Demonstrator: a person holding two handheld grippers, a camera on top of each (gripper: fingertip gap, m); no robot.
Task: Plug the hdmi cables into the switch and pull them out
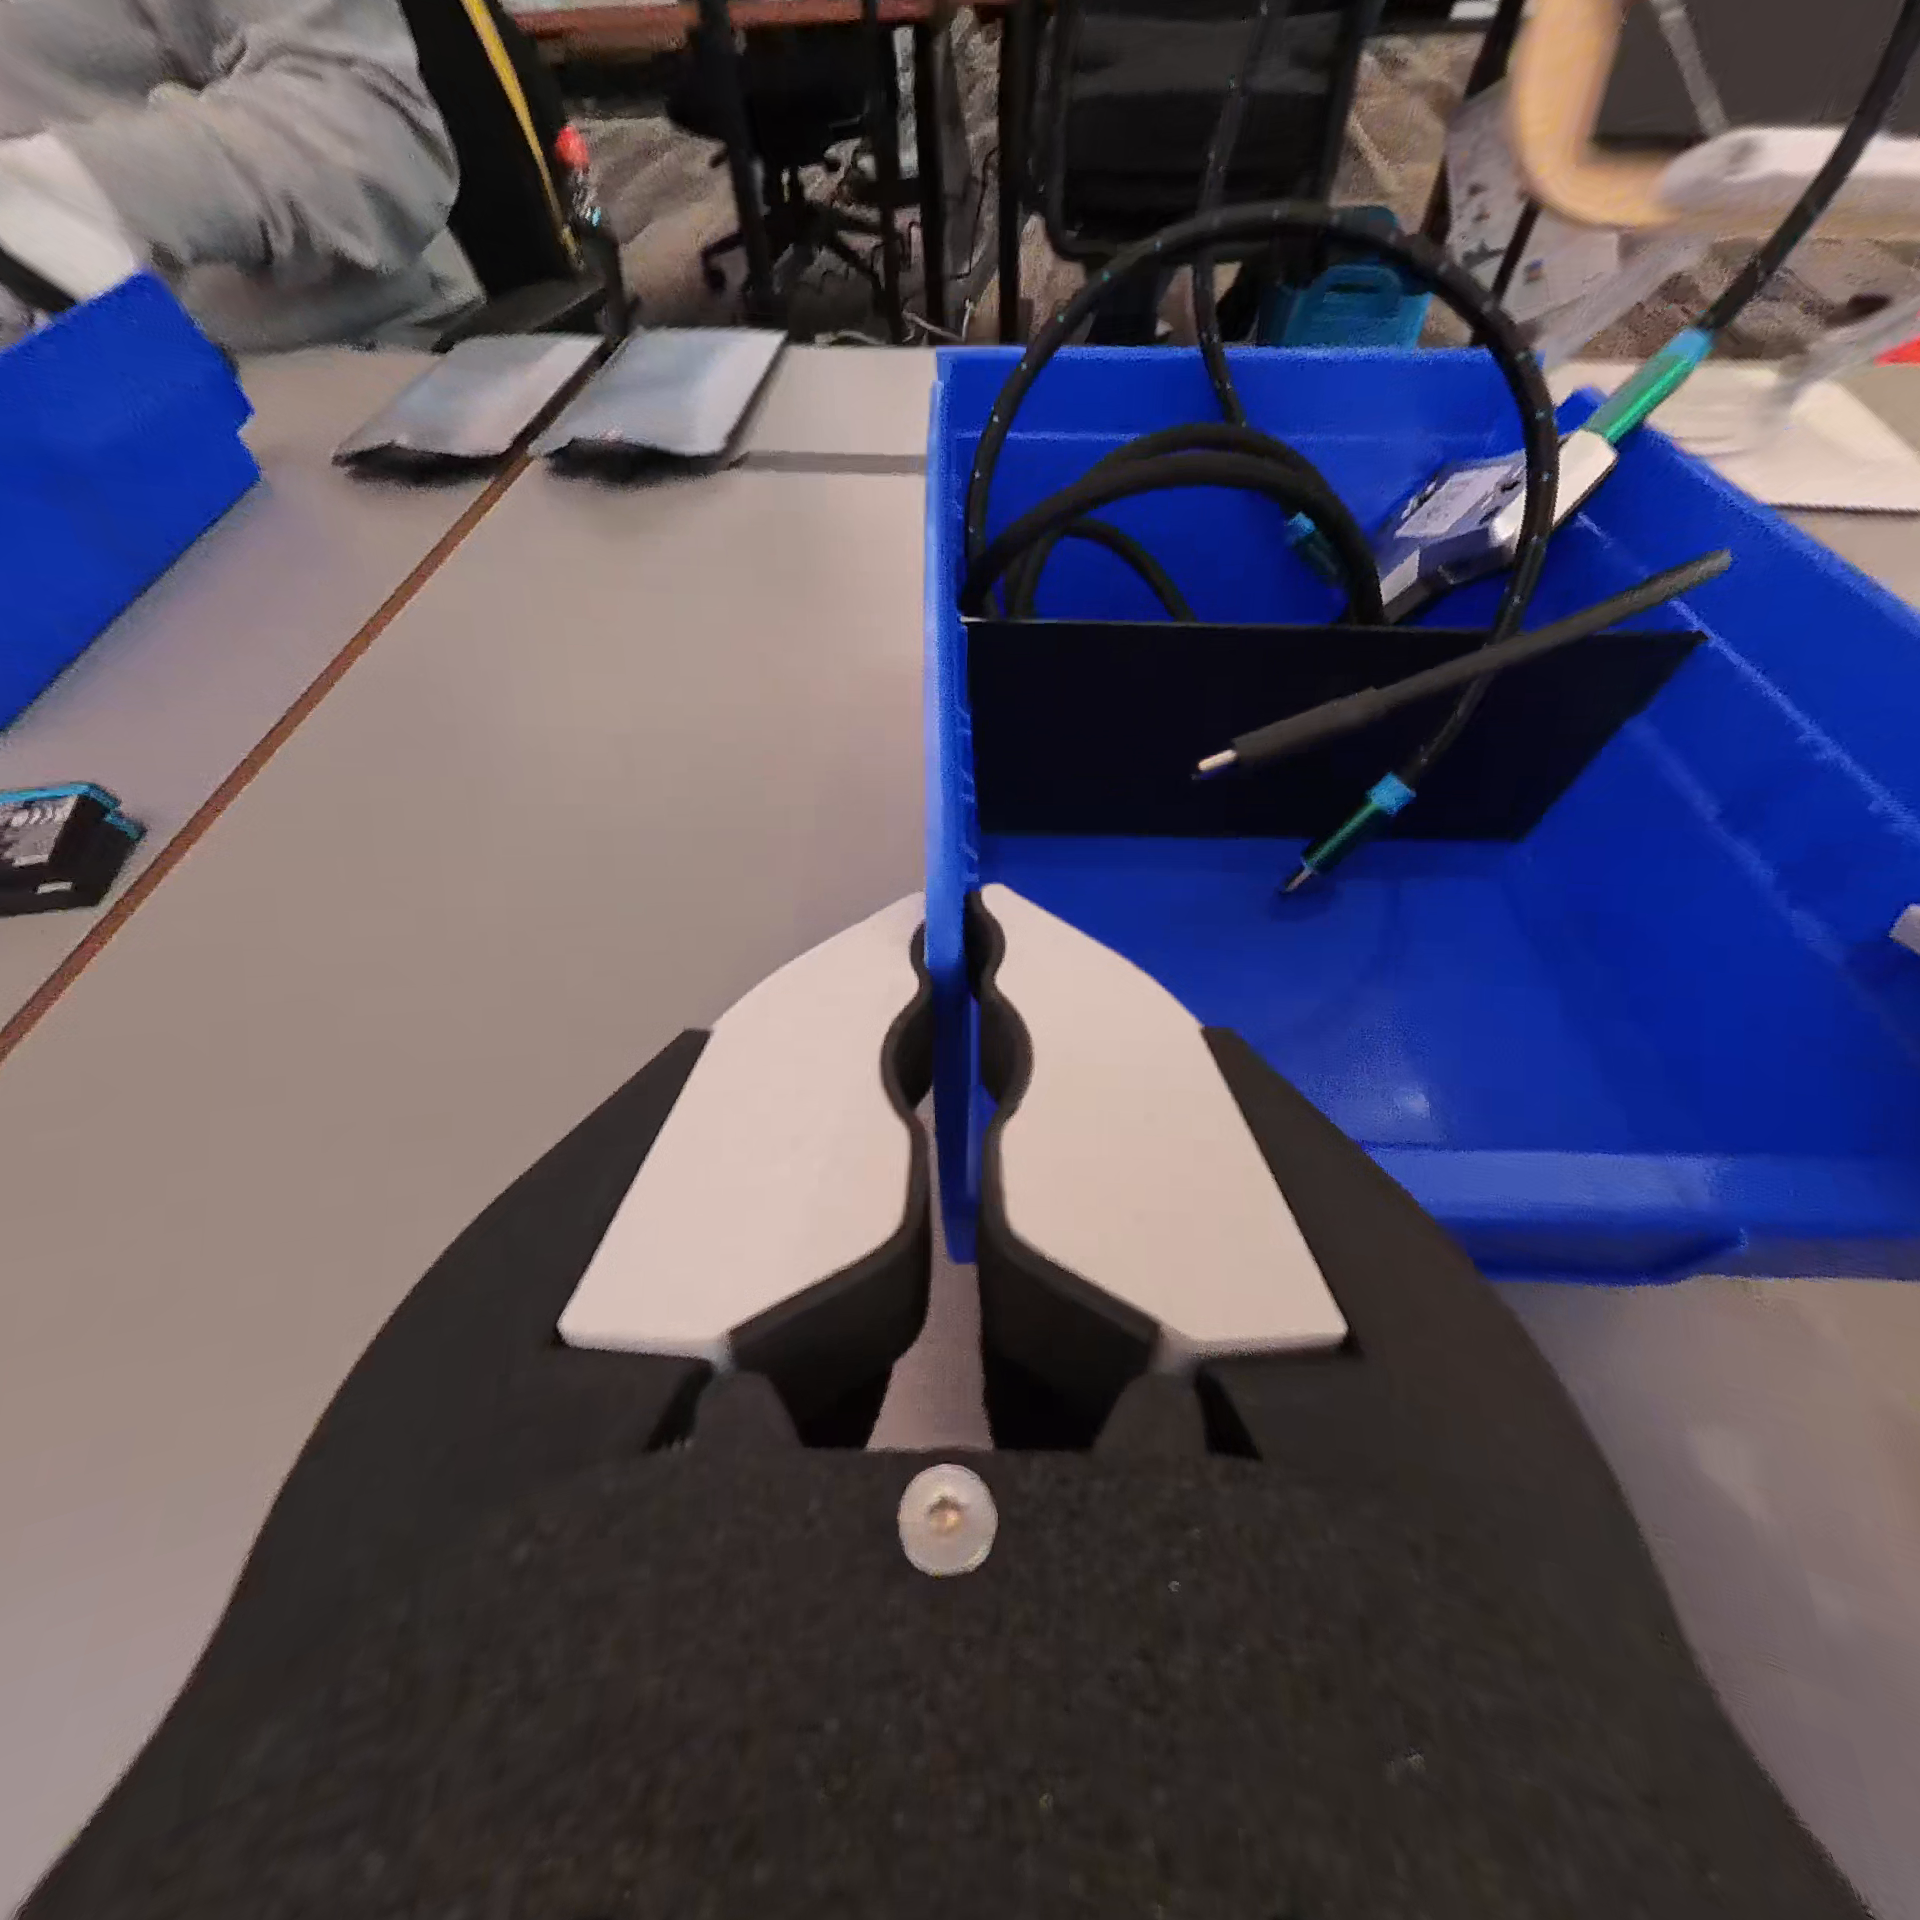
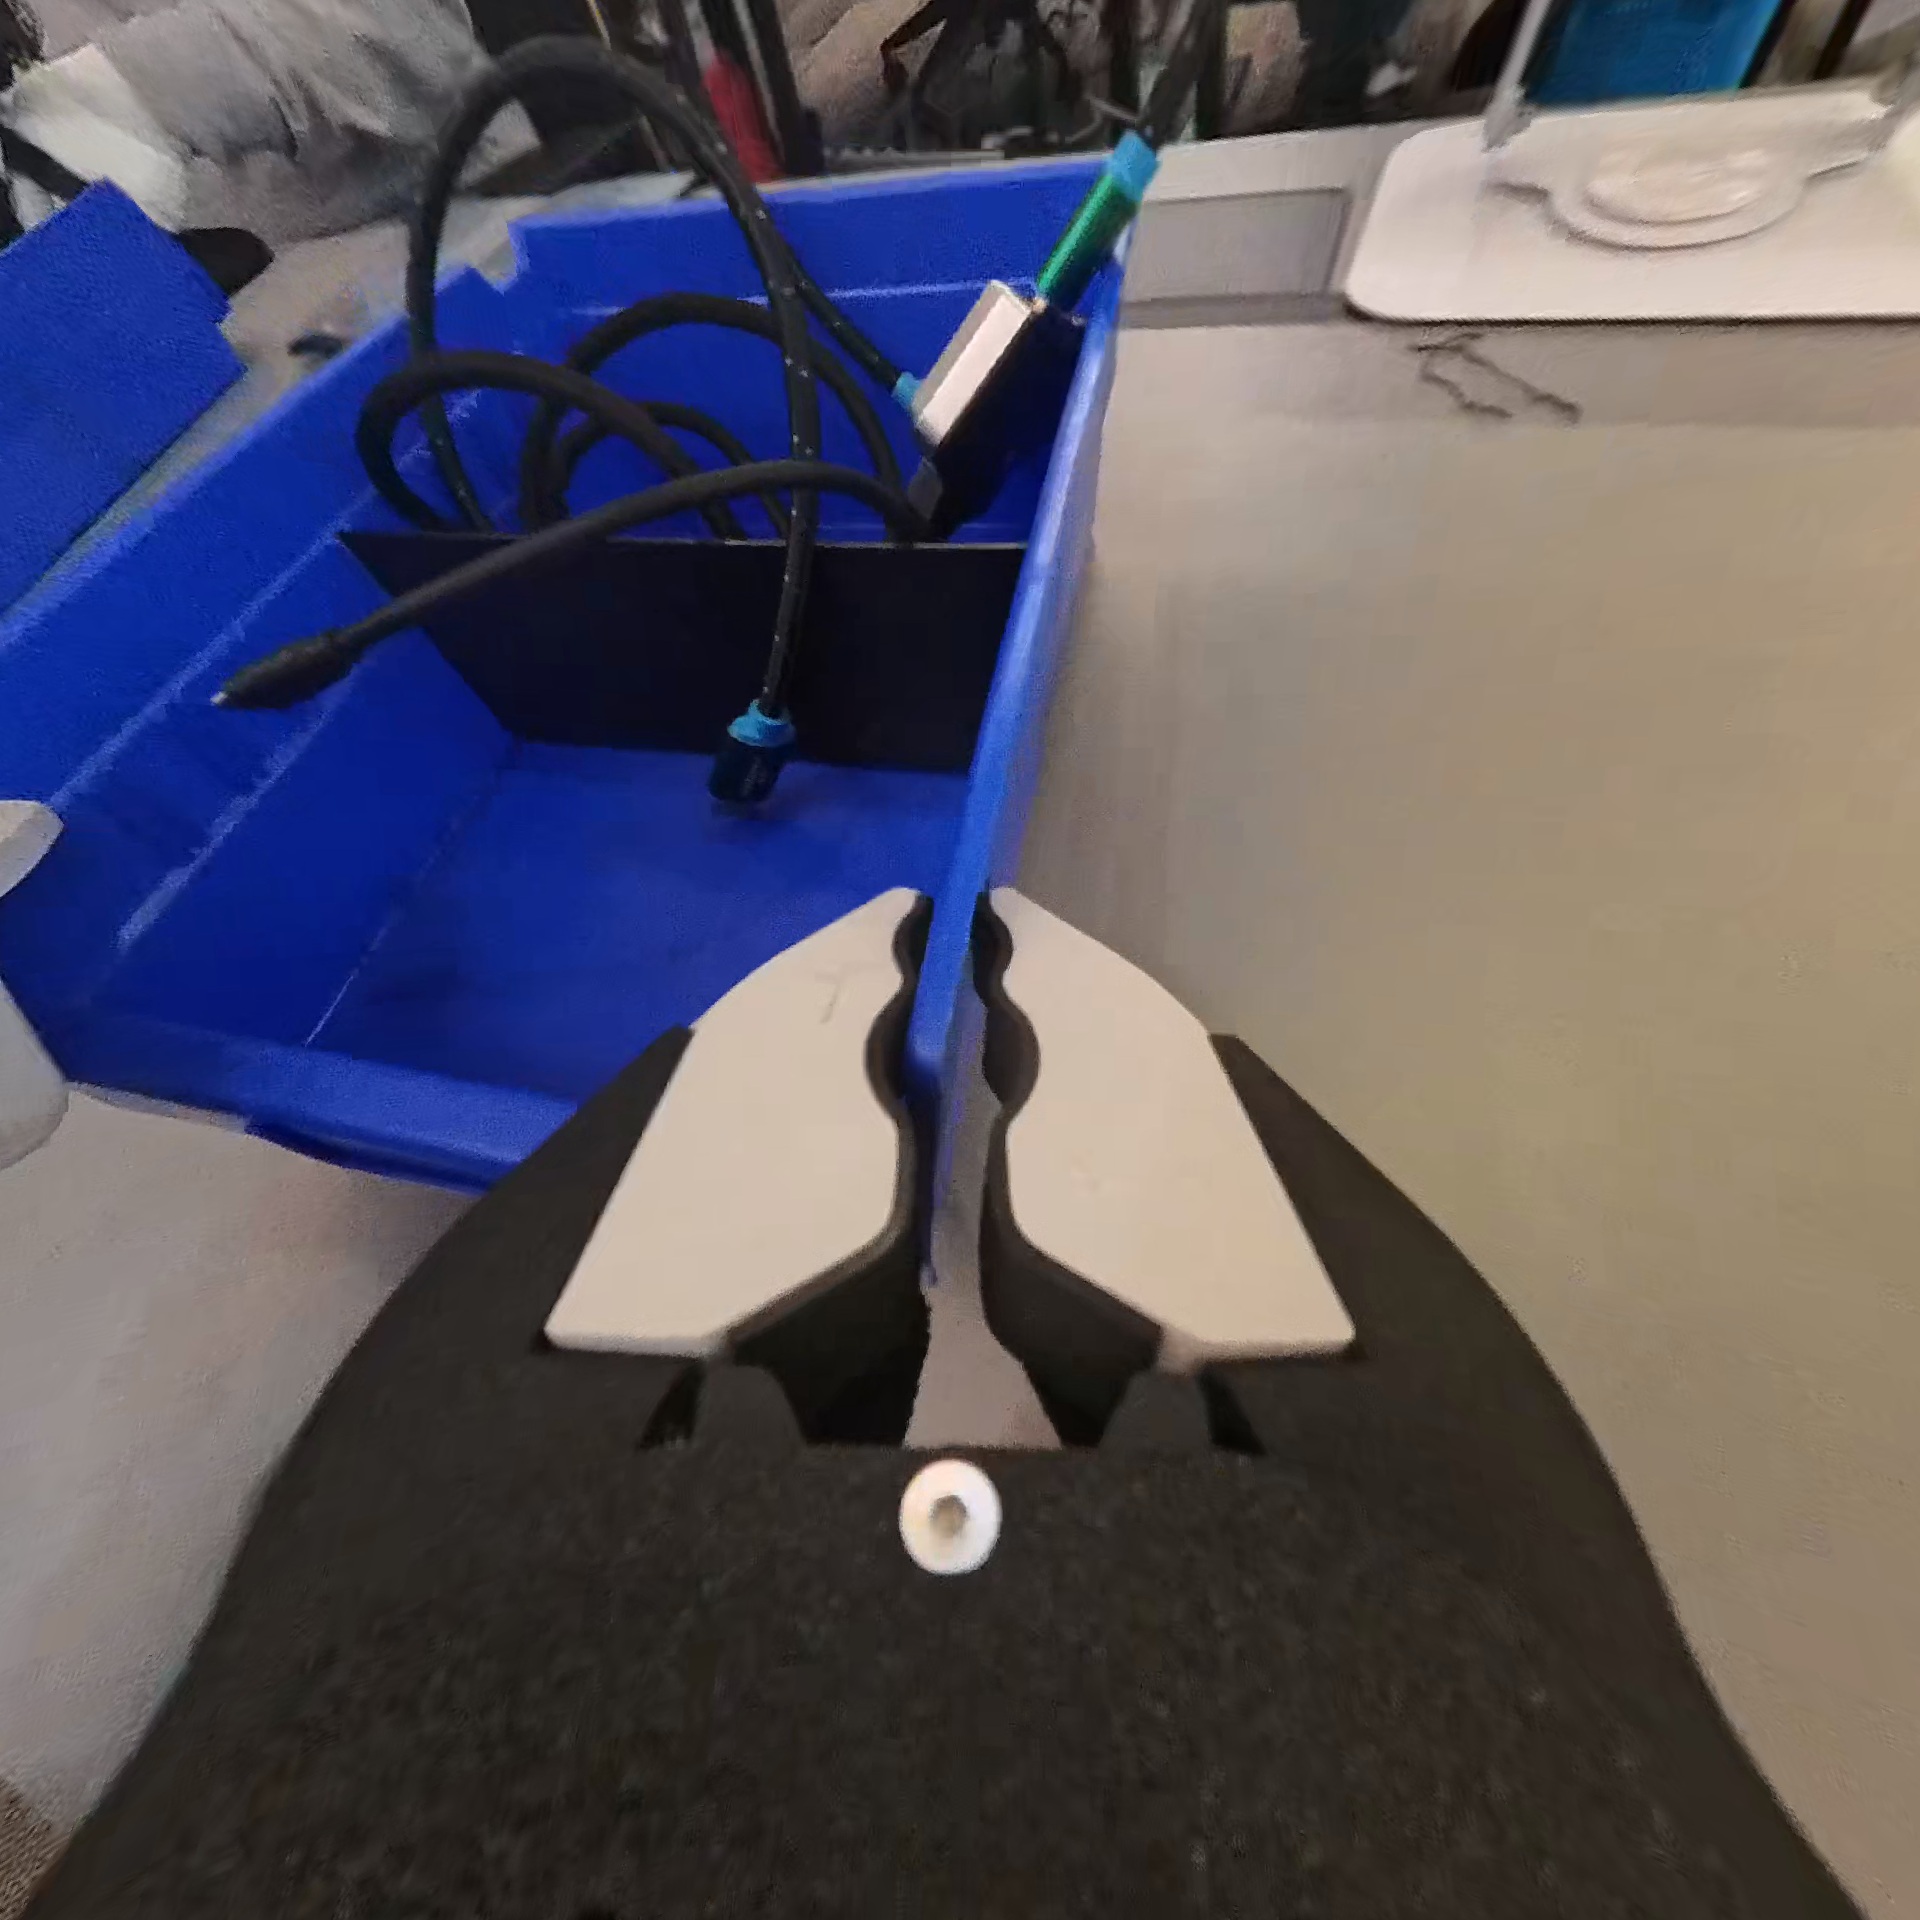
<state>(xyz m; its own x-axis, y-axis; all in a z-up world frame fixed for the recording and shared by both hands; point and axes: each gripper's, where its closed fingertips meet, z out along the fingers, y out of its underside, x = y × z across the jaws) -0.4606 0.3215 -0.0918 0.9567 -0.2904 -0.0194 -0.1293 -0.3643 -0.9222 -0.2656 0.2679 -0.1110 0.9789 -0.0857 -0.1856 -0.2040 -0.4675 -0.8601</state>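
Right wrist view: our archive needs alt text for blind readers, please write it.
The right gripper is shut on the right wall of a blue bin on a grey table. Behind a black divider, black cables coil beside a silver switch; two loose plugs hang over the divider.

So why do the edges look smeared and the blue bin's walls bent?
Left wrist view: wide-angle lens bows the blue plastic bin; top corners show motion blur. Right wrist view: grey tabletop smeared, black braided cables soft; the tongs stay sharpest.
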